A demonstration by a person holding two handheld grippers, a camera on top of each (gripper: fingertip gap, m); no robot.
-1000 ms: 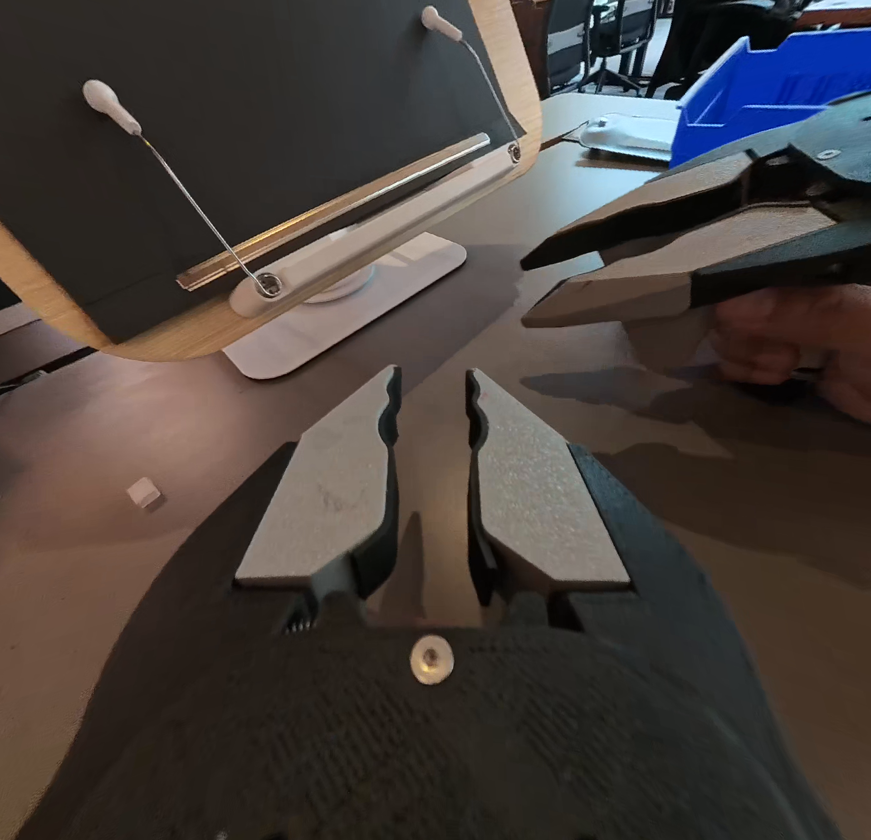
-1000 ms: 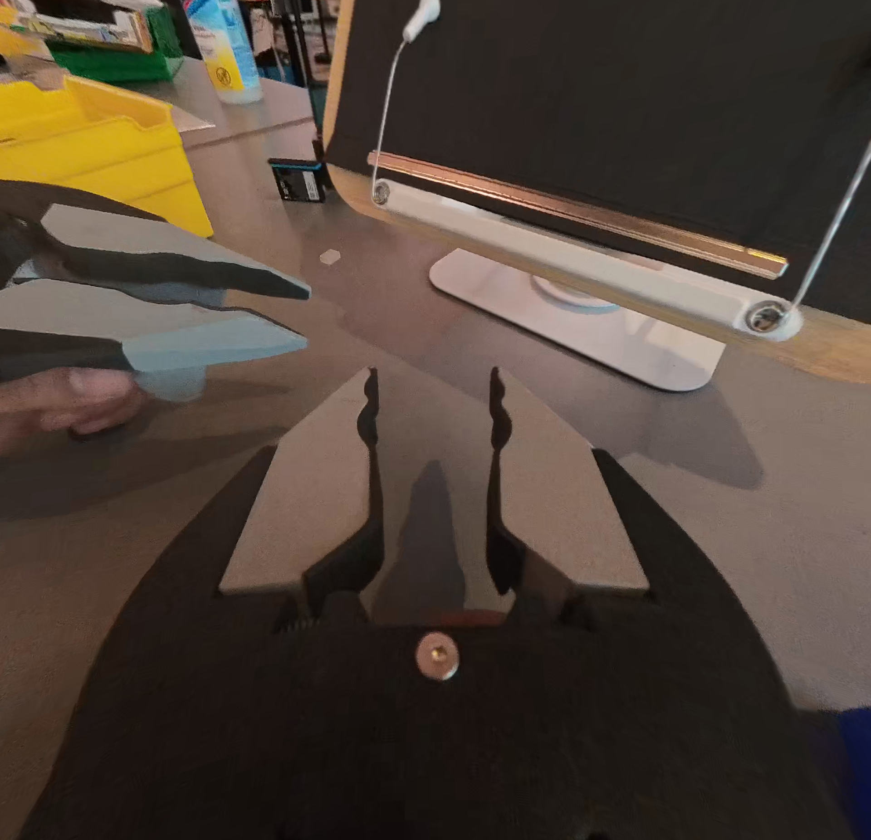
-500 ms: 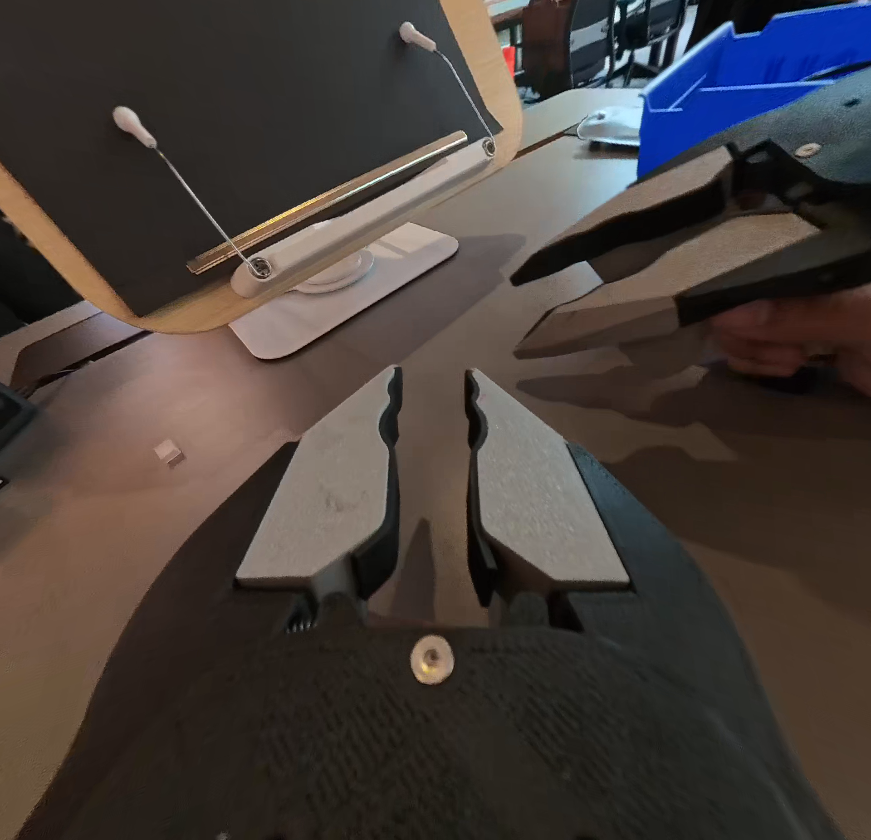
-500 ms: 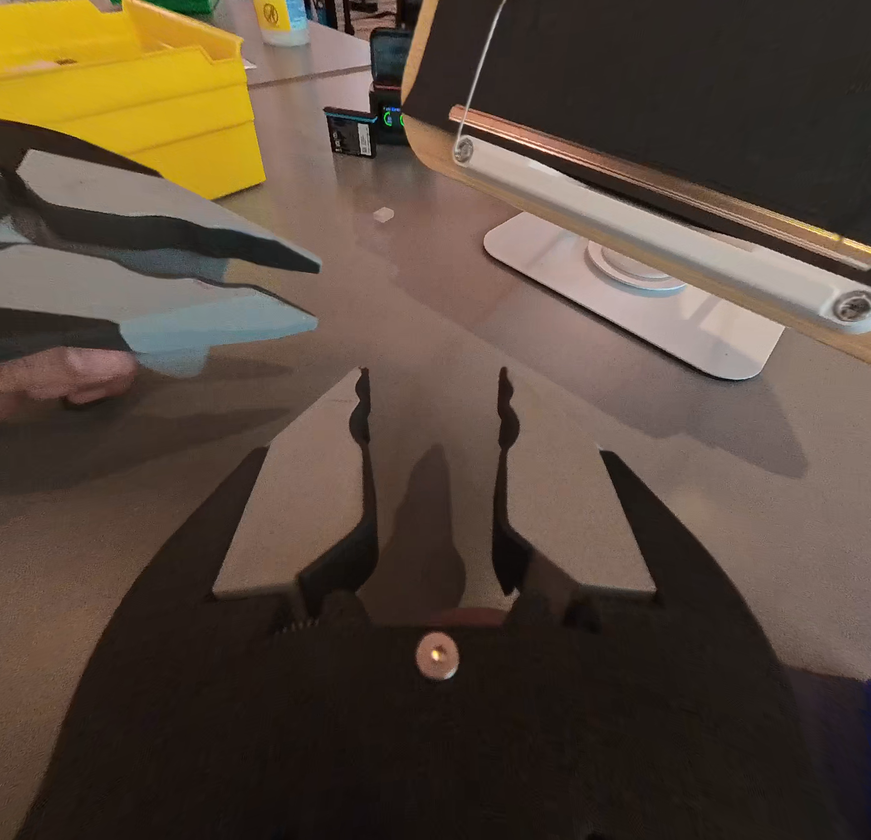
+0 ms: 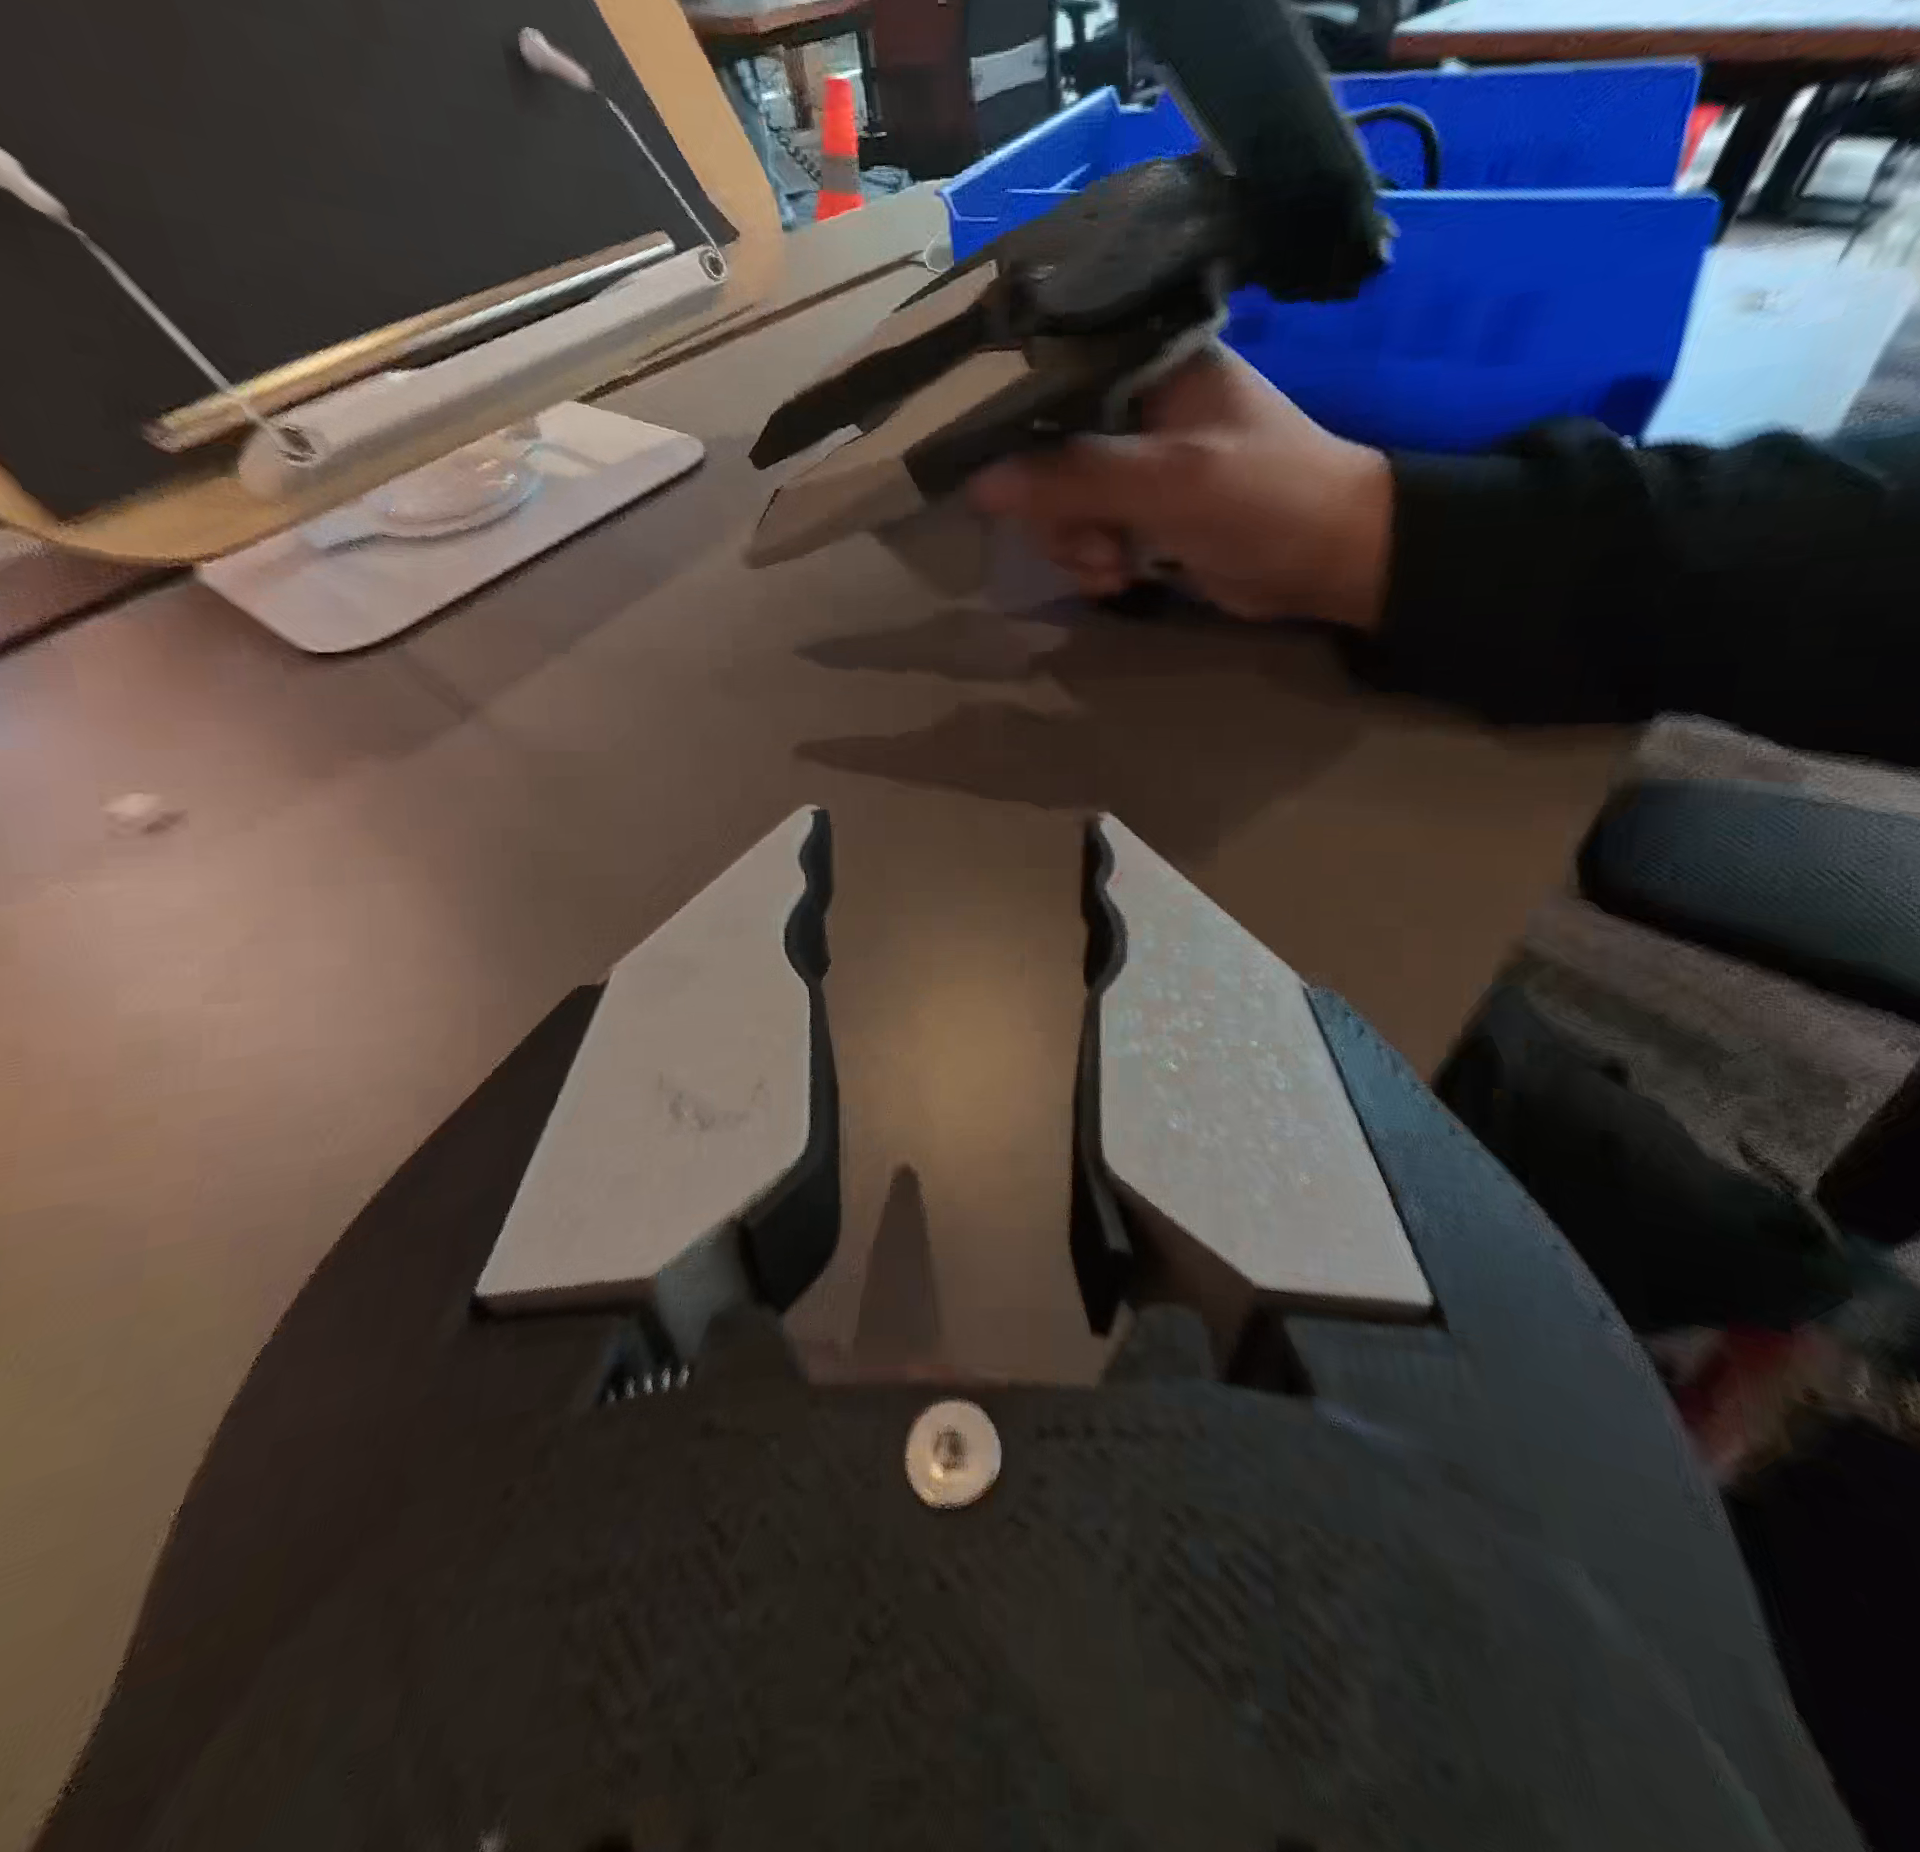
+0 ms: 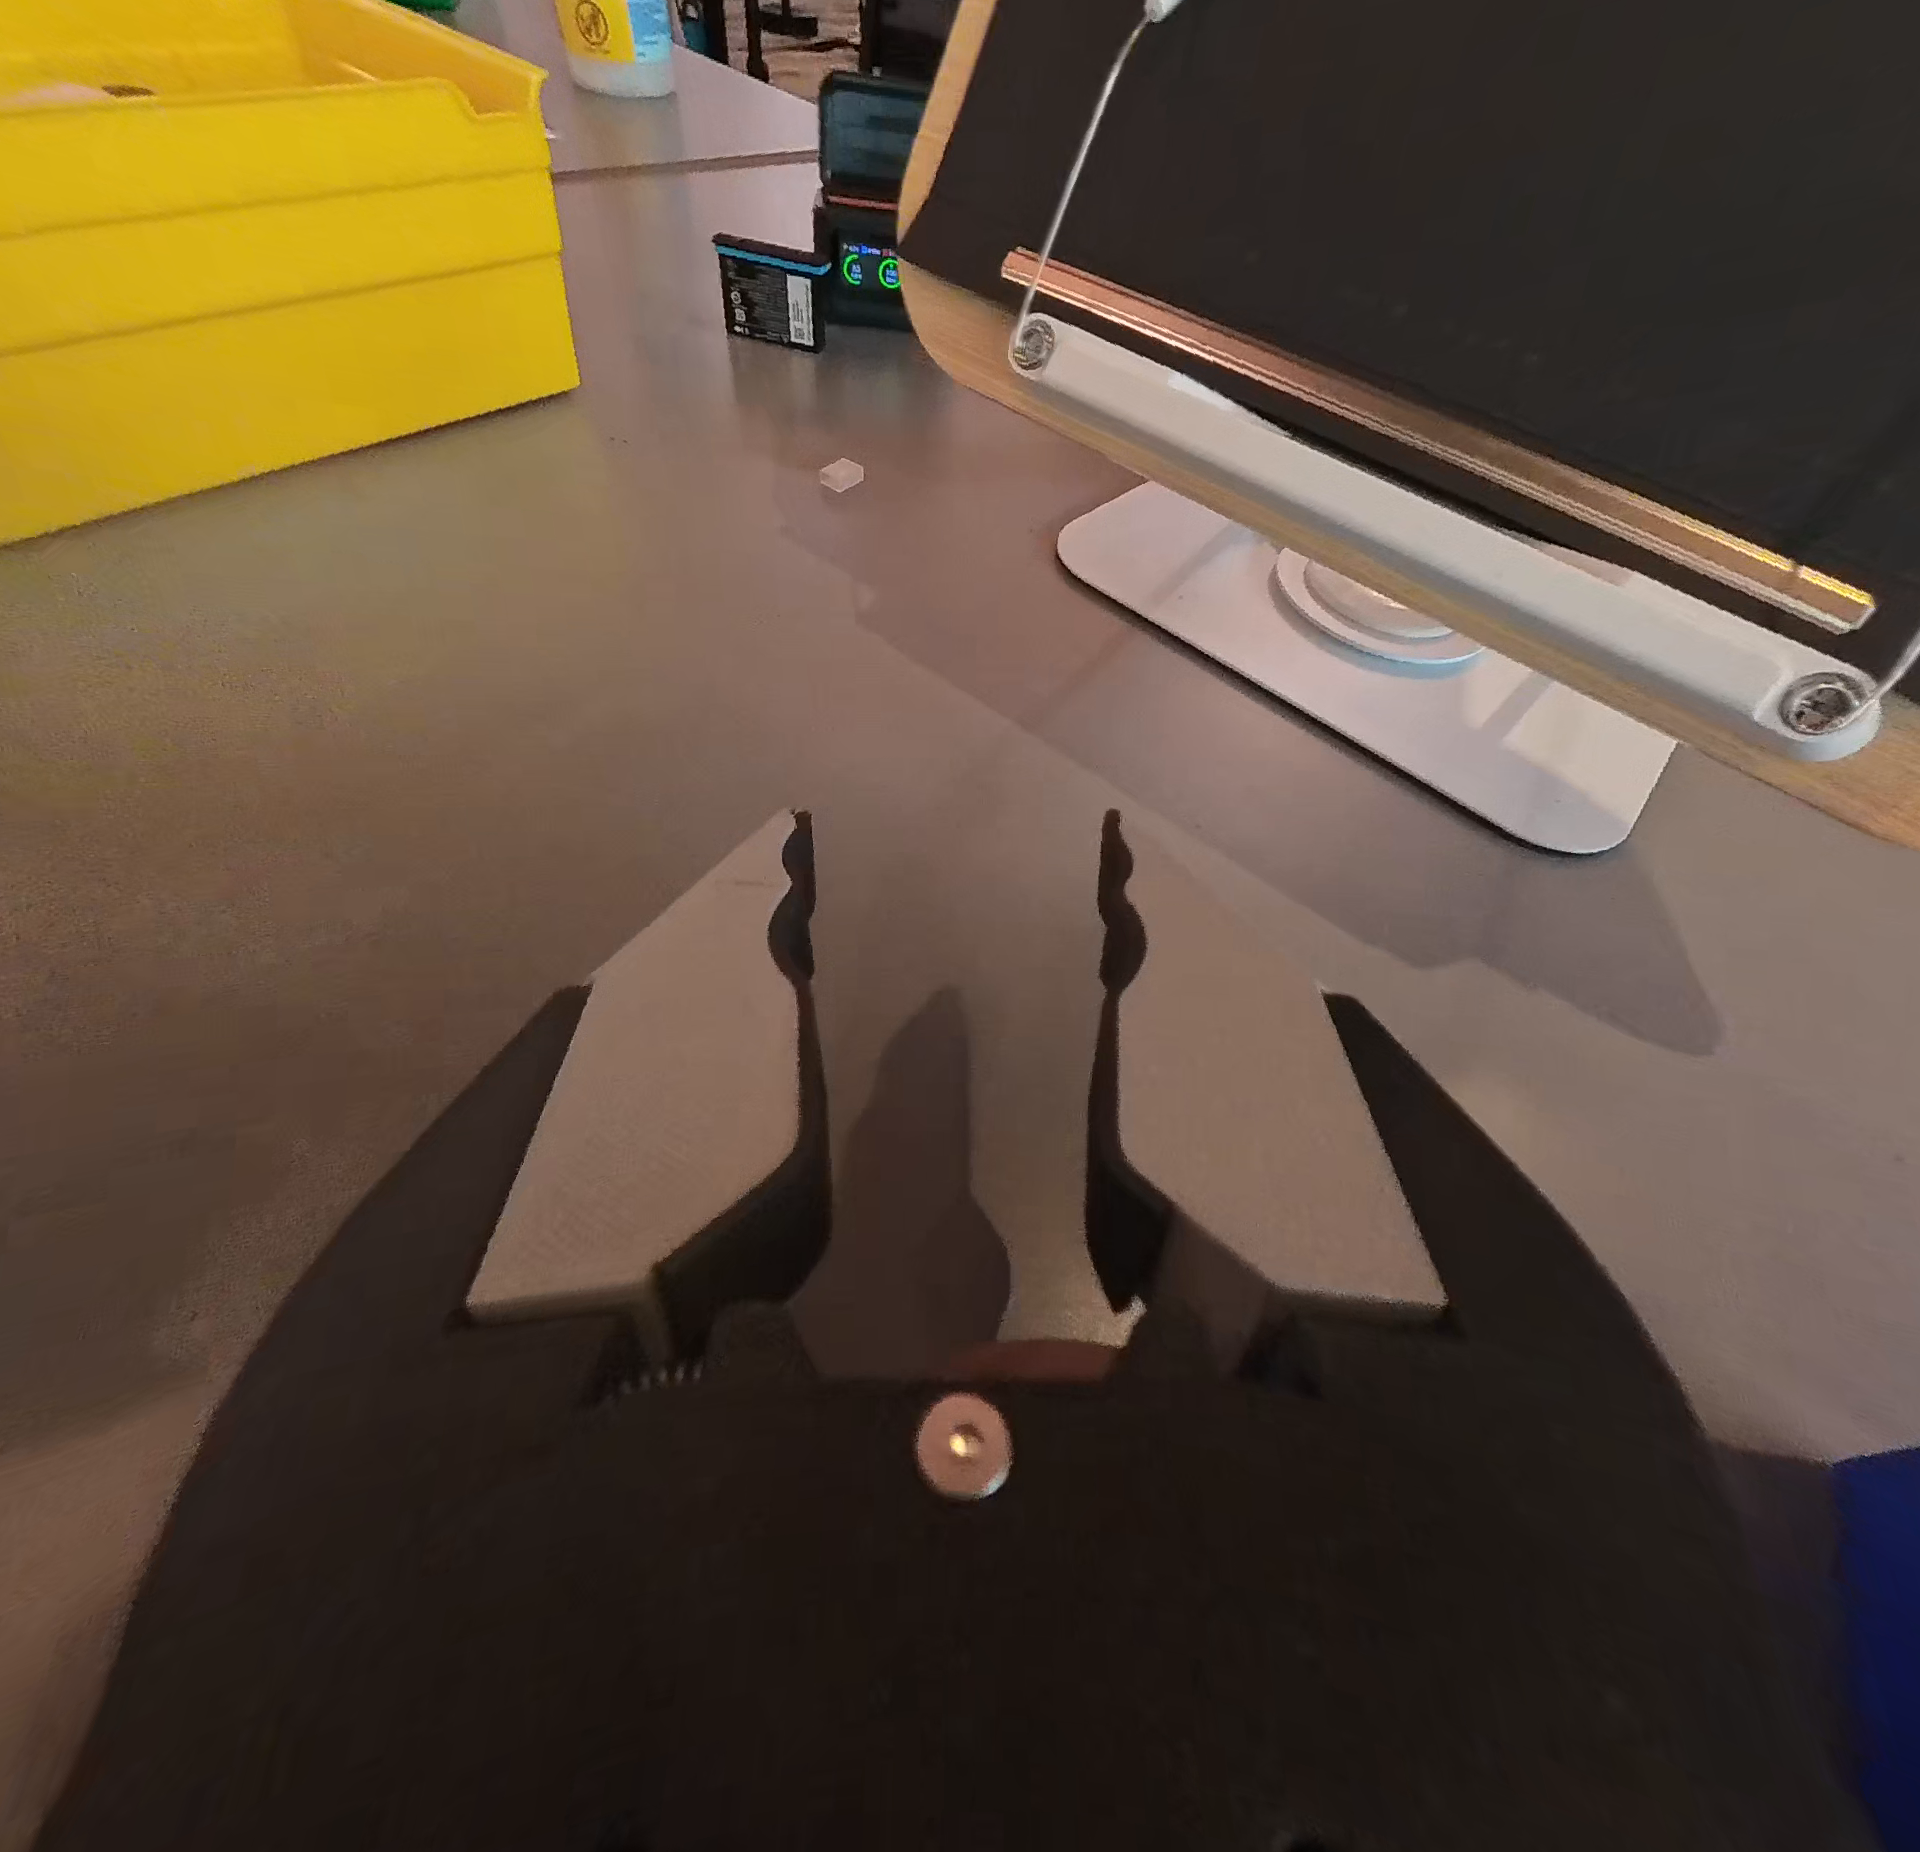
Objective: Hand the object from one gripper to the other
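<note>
My left gripper (image 5: 956, 836) is open and empty over the brown table (image 5: 416, 919). My right gripper (image 6: 956, 826) is open and empty too. In the left wrist view it shows farther off (image 5: 764, 503), turned on its side and held by a hand (image 5: 1195, 514) near the stand. A small pale cube (image 6: 842, 474) lies on the table ahead of the right gripper, left of the stand's base. It also shows in the left wrist view (image 5: 140, 813), far to the left. Neither gripper touches it.
A wooden book stand with a black face (image 6: 1455, 192) on a white base (image 6: 1351, 680) stands at the back. Yellow bins (image 6: 260, 244), a black battery (image 6: 771, 294) and a charger (image 6: 862, 202) are at left. A blue bin (image 5: 1455, 296) sits at right. A chair (image 5: 1766, 867) is beyond the table edge. Measured from the fingertips, the black face (image 6: 1455, 192) is 15 cm or so from the right gripper and 30 cm from the left.
Both grippers have opened wider. The left gripper has drawn back and turned right, and has left the right wrist view. The right gripper has swung left toward the cube and bins.
</note>
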